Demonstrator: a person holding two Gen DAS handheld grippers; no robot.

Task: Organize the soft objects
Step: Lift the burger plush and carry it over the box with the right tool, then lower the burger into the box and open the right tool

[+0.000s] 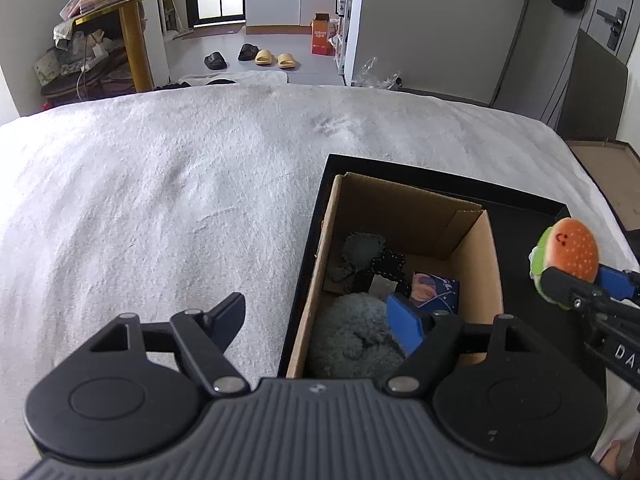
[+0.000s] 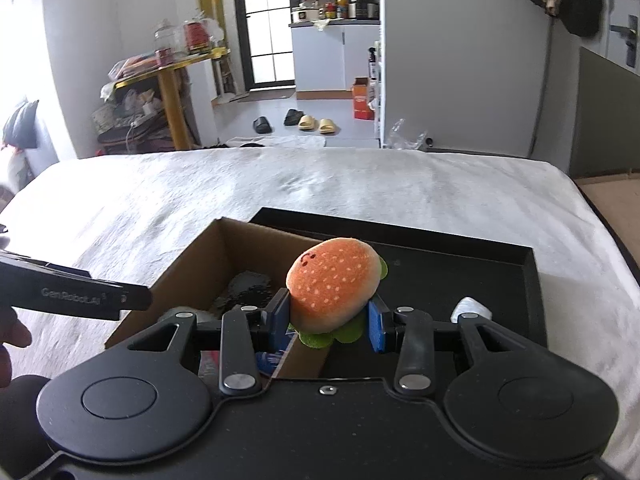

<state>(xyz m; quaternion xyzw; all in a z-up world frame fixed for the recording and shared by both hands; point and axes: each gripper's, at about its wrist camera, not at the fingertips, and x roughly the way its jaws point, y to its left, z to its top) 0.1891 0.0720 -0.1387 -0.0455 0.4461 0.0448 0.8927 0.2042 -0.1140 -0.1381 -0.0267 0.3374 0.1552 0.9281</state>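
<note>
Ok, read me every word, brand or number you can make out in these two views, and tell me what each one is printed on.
"GenRobot.AI": on the left gripper body, right wrist view.
"DA", cut off at the frame edge: on the right gripper body, left wrist view.
Orange carton on the floor: print too small to read.
Blue packet in the cardboard box: no legible text.

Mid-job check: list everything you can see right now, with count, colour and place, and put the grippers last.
burger plush: one, orange bun with green lettuce, held above the tray beside the box
cardboard box: one, brown, open, on the tray's left part
grey plush: one, grey, inside the box, near end
dark items: count unclear, inside the box, far end
blue card: one, inside the box
black tray: one, on the bed
white blanket: one, covering the bed
white object: one, in the tray, partly hidden
left gripper: open, over the box's left wall
right gripper: shut on the burger plush
</note>
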